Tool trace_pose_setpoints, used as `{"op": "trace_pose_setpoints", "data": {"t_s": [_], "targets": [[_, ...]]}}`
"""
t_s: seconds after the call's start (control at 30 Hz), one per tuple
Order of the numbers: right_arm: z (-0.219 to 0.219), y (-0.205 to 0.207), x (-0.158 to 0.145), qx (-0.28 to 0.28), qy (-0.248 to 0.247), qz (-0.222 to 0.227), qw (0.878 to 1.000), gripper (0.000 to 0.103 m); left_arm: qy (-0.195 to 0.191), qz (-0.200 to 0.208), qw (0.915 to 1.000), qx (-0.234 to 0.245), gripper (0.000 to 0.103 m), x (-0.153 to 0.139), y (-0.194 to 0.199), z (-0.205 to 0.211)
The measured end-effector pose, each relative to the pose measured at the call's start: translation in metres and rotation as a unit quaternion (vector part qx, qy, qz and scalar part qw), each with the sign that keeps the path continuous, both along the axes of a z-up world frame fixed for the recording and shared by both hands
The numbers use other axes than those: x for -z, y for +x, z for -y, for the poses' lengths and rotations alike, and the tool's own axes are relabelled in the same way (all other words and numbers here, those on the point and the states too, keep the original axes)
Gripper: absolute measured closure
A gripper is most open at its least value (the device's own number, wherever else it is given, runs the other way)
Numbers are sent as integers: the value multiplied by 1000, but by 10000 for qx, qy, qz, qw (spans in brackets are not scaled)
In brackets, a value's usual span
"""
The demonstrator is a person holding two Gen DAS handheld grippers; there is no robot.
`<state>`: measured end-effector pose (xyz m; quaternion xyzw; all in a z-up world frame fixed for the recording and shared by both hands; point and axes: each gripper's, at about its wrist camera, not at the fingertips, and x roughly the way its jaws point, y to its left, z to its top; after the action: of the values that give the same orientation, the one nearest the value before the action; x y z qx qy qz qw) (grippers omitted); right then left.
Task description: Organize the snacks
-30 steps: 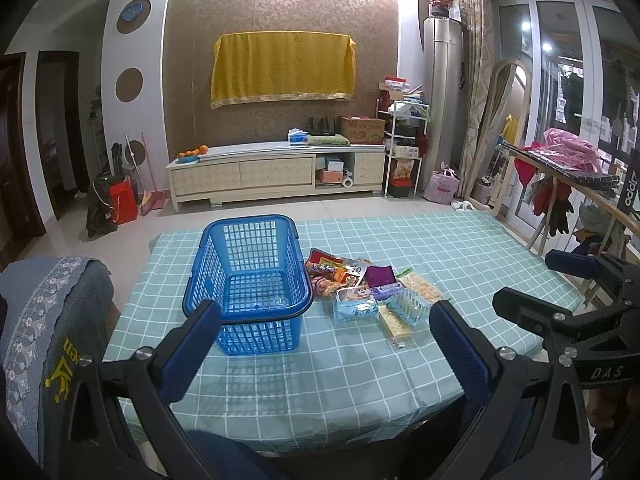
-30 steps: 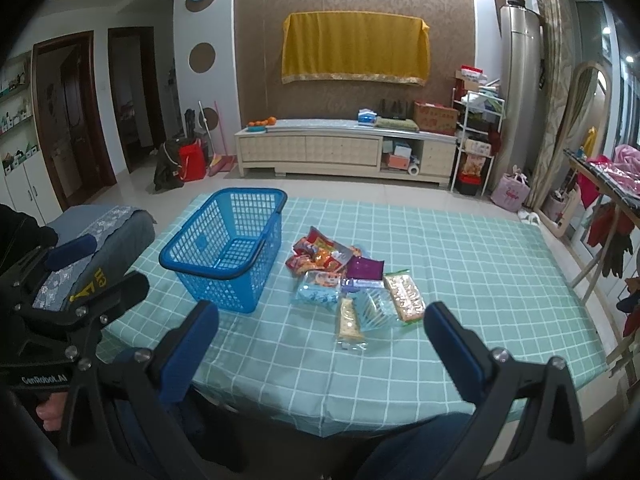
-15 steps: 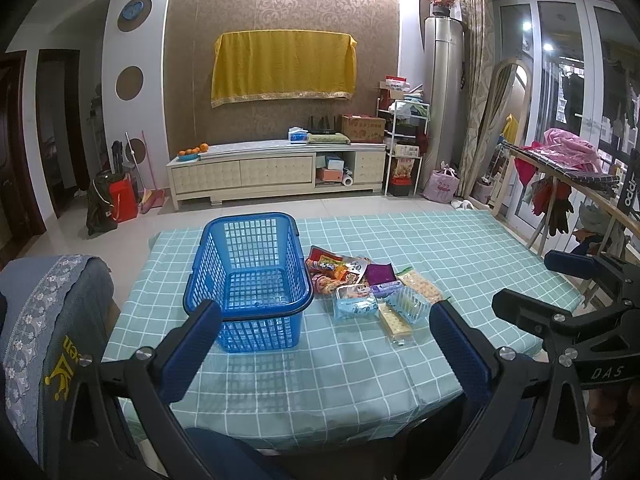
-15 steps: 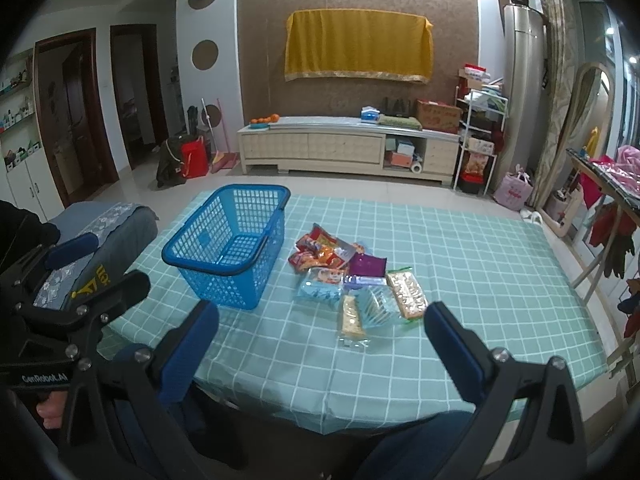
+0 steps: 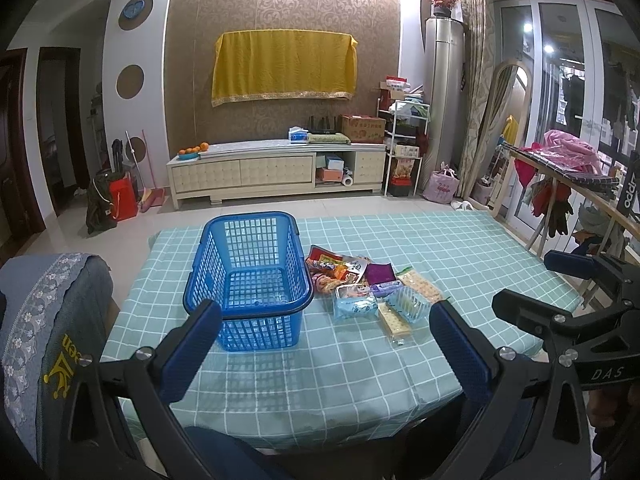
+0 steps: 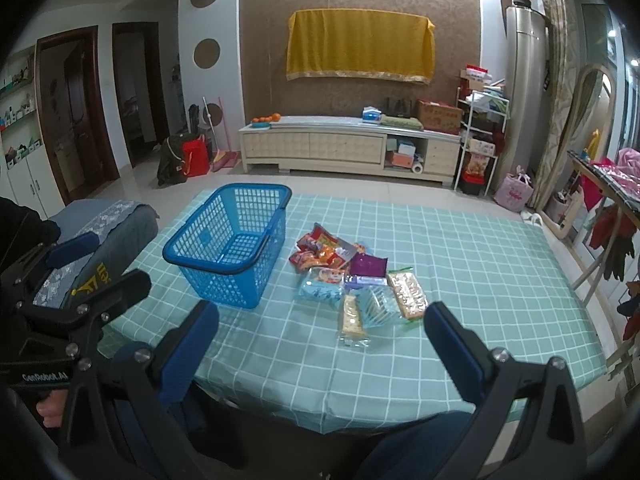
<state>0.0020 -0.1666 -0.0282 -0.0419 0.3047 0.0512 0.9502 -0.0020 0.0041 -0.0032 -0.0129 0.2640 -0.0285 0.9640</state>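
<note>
An empty blue plastic basket (image 5: 248, 276) (image 6: 230, 248) stands on the table with the green checked cloth (image 5: 460, 256) (image 6: 472, 264). Just right of it lies a pile of snack packets (image 5: 370, 286) (image 6: 356, 276): red bags at the back, a purple one, pale blue packs and cracker bars in front. My left gripper (image 5: 326, 314) is open near the table's front edge, nothing between its fingers. My right gripper (image 6: 322, 316) is open too, held before the front edge, and shows at the right of the left wrist view (image 5: 560, 292).
A grey-covered chair (image 5: 44, 320) (image 6: 100, 232) stands at the table's left front corner. Behind the table are tiled floor, a cream TV cabinet (image 5: 276, 170), a white rack (image 5: 404, 148) and a clothes stand (image 5: 568, 176) at the right.
Both grippers have edged slightly forward toward the table; basket and snacks lie where they were.
</note>
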Motion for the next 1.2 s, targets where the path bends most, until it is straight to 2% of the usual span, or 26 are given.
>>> {"op": "trace_pose_setpoints", "data": {"t_s": [0.53, 0.67, 0.87, 1.0, 1.2], "targets": [[-1, 2, -6, -139, 22, -21, 9999, 0, 102, 45, 9999, 0, 0, -11, 2, 1], [6, 11, -10, -155, 25, -40, 9999, 0, 205, 17, 9998, 80, 0, -13, 13, 7], [26, 31, -12, -1, -67, 99, 9999, 0, 374, -181, 9981, 465, 0, -13, 46, 28], [43, 51, -8, 41, -75, -33, 10000, 0, 420, -372, 9962, 664, 0, -8, 73, 43], [75, 86, 12, 36, 284, -644, 9975, 0, 426, -707, 9927, 875, 0, 8, 109, 69]]}}
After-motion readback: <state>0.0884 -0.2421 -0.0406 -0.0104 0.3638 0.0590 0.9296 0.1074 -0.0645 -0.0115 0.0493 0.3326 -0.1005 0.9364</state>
